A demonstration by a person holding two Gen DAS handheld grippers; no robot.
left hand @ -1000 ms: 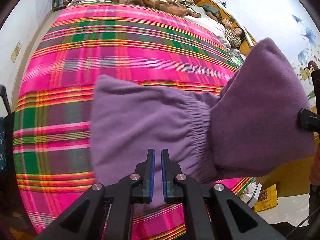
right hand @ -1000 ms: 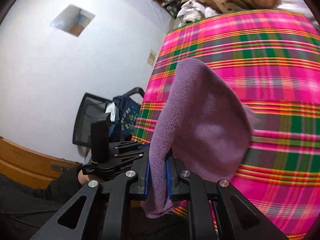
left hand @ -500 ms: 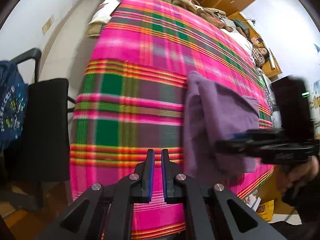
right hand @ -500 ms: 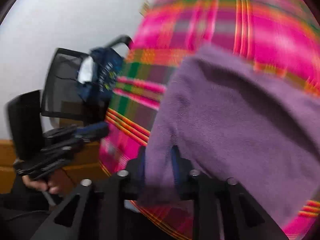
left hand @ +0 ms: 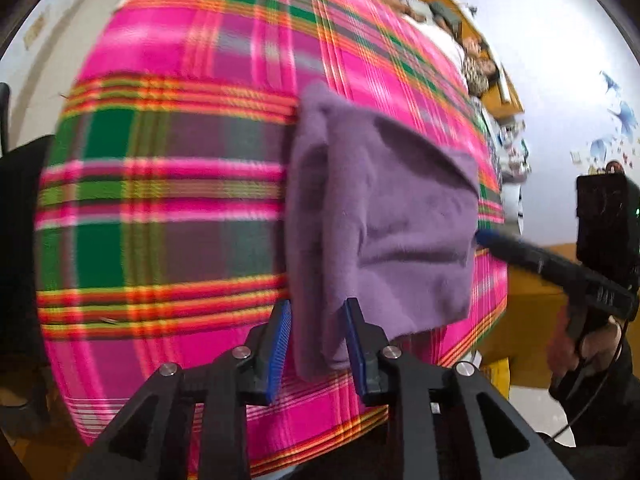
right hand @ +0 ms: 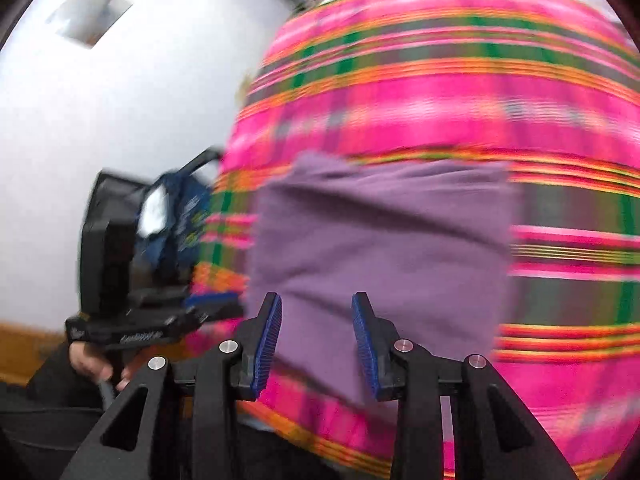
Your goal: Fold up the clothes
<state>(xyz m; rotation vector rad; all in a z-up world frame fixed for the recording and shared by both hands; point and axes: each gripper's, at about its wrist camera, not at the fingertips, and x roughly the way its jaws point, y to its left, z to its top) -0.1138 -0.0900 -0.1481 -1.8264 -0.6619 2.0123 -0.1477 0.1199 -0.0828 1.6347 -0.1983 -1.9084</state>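
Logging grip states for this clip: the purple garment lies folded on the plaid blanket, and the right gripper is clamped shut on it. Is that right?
Not quite. The purple garment does lie folded on the plaid blanket, but the right gripper is open. The right wrist view shows its blue-padded fingers spread apart, with nothing pinched between them.

The purple fleece garment [left hand: 384, 220] lay folded into a compact, roughly rectangular bundle near the edge of the bed, on its pink plaid cover. Its fabric looked soft and fuzzy, with several layers stacked on one another. One thick folded edge ran along its left side, and a diagonal flap crossed the top. It [right hand: 380, 248] rested flat, slightly creased.
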